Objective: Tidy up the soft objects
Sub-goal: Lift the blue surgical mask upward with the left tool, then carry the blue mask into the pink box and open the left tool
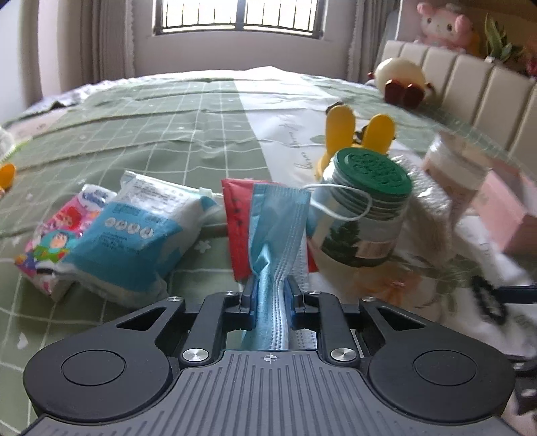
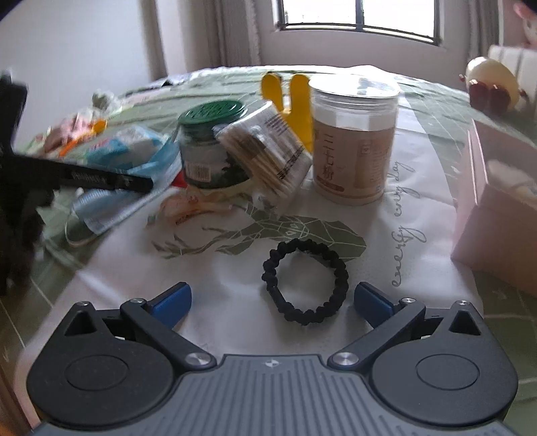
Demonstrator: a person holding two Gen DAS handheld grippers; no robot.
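Left wrist: tool [image 1: 270, 295] around mask [image 1: 278, 214]

Both cameras sit low over the bed [image 1: 167, 110], each looking forward along its own gripper toward the barred window [image 1: 238, 16] at the far wall. The left wrist view hovers very near the clutter, close to the green-lidded jar [image 1: 362, 214]. The right wrist view looks from further right, over the black hair tie [image 2: 305, 281]. Both views show that jar [image 2: 211, 144], the yellow toy [image 1: 359, 134] and the window.
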